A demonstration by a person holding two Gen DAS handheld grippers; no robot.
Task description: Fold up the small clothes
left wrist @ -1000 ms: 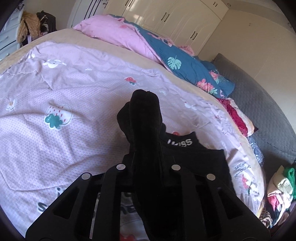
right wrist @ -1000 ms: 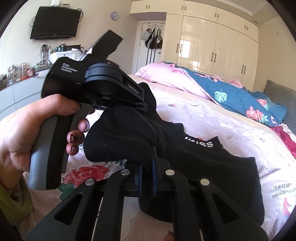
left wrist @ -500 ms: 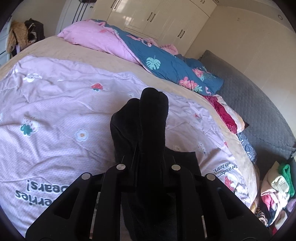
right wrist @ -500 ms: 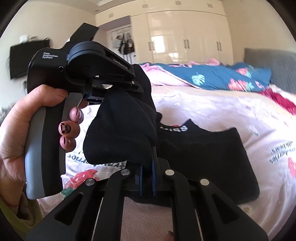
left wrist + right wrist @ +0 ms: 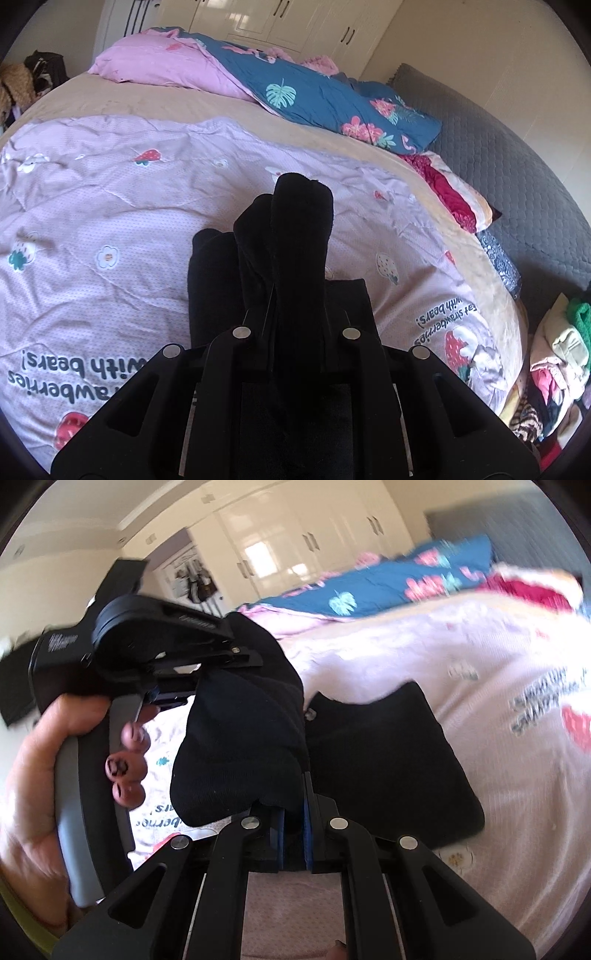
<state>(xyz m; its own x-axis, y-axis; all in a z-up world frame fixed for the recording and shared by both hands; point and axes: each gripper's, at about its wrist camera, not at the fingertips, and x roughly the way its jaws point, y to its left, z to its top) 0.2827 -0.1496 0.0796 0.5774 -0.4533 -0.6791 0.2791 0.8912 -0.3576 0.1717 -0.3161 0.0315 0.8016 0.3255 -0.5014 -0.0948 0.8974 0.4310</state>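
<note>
Black knit fabric fills the middle of both views: a pair of socks is bunched into thick, matte rolls with rounded ends, held up above the bed between the two grippers. In the left wrist view the left gripper is nearly closed and pinches the rolls, three rounded ends of which stick out past its tips. In the right wrist view the right gripper has its blue-lined jaws pressed together on the lower edge of the same dark bundle, which hangs in soft folds and reaches up to the other tool, gripped by a hand with painted nails. Below the socks, a second black garment lies flat and folded into a neat rectangle on the pale pink quilt, which is printed with strawberries, flowers and lettering. A blue floral duvet is heaped at the far side of the bed.
</note>
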